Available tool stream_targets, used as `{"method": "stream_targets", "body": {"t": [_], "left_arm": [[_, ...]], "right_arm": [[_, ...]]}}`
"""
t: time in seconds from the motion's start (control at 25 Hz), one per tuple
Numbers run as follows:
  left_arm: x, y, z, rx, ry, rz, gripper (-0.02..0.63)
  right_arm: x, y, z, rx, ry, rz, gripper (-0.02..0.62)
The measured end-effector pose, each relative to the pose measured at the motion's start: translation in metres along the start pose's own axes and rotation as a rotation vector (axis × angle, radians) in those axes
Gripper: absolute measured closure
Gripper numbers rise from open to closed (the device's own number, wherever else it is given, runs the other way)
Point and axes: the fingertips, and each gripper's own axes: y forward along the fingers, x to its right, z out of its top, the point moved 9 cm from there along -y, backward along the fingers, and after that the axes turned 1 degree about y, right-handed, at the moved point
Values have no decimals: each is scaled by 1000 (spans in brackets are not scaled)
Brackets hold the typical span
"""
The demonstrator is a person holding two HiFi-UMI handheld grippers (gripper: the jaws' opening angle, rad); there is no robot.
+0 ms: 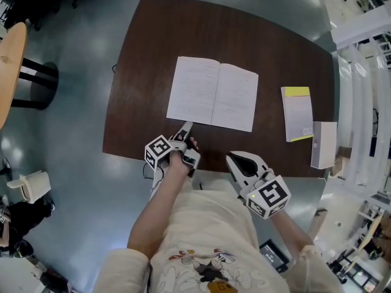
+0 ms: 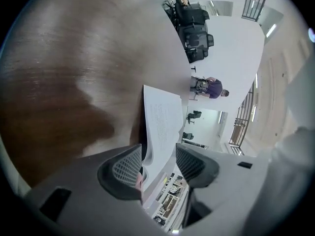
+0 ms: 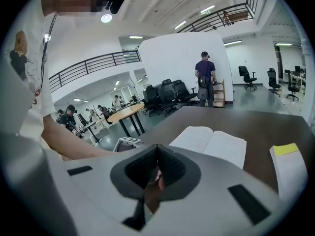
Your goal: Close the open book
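Table: A dark brown wooden table (image 1: pixel 140 72) filled most of my head view, standing on a grey floor.
Round table: I saw part of a lighter round table (image 1: pixel 9 66) at the far left edge, well apart from the work.
Open book: The open book (image 1: pixel 212 93) lay flat near the middle of the table with both white pages facing up and its spine running away from me. Its near left corner was just beside the left gripper.
Yellow-topped booklet: A closed yellow-topped booklet (image 1: pixel 297 113) lay to the right of the open book, apart from it.
White box: A white box (image 1: pixel 324 144) sat just beside the booklet, at the table's right edge.
Left gripper: The left gripper (image 1: pixel 185 129) was at the near edge of the table, pointing at the book's near left corner. In the left gripper view its fingers were spread. The edge of the left-hand page ran up between them, close to one pad, and neither pad was pressing on it.
Right gripper: The right gripper (image 1: pixel 235 159) hung off the table's near edge, well short of the book. In the right gripper view its fingers were pressed together at the tips, and I saw none of the table's things between them.
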Motion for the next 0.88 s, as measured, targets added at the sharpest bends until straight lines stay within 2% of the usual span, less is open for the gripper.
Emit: {"method": "stream_targets", "body": {"t": [0.2, 0.4, 0.64, 0.76, 0.8, 0.88], "left_arm": [[-5, 11, 11, 5, -40, 2, 349], [-12, 20, 21, 21, -52, 32, 342], [-6, 33, 32, 16, -53, 12, 344], [-4, 41, 39, 6, -43, 28, 346], [-4, 42, 40, -4, -35, 49, 350], [-8, 42, 42, -20, -13, 112, 457]], "right_arm": [[-1, 1, -1, 3, 16, -6, 594], [-1, 3, -5, 0, 35, -9, 594], [-2, 6, -2, 7, 55, -14, 594], [-3, 8, -1, 10, 68, -14, 594], [-3, 9, -1, 11, 72, -15, 594], [-4, 10, -1, 13, 81, -17, 594]]}}
